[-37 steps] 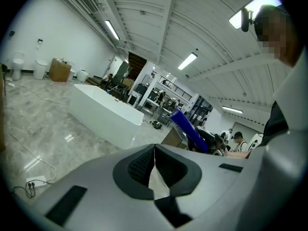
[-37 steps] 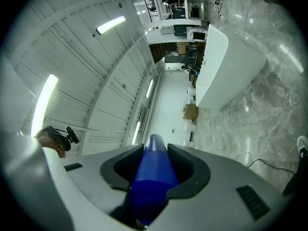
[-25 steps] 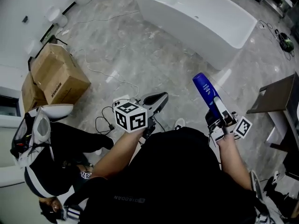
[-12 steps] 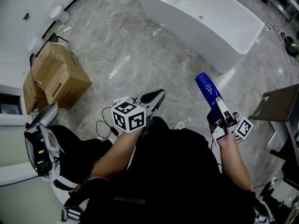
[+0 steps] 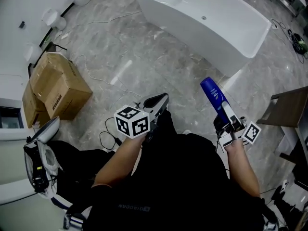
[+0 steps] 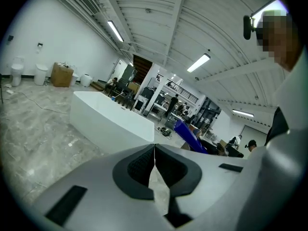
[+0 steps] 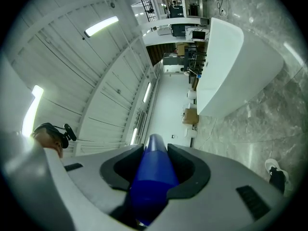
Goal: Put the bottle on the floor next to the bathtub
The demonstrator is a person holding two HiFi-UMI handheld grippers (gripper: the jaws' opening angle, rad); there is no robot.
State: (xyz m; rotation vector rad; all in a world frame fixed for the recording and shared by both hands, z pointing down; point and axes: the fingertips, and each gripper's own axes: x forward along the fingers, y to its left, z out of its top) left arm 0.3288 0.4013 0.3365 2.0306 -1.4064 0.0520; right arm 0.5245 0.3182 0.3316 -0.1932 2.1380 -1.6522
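Note:
A blue bottle sticks up and forward out of my right gripper, which is shut on it at waist height. Seen from the right gripper view, the bottle fills the gap between the two jaws. The white bathtub stands on the grey marble floor ahead, across the top of the head view, also showing as the bathtub in the left gripper view. My left gripper is held at the left of my body, its jaws closed together with nothing between them.
Two cardboard boxes sit on the floor at the left, with a thin cable running past them. A dark table stands at the right edge. A person in black crouches at the lower left. Grey marble floor lies before the tub.
The view has shifted slightly toward the bathtub. Both grippers keep their pose, the right one still gripping the bottle. The person at lower left has shifted lower in the frame.

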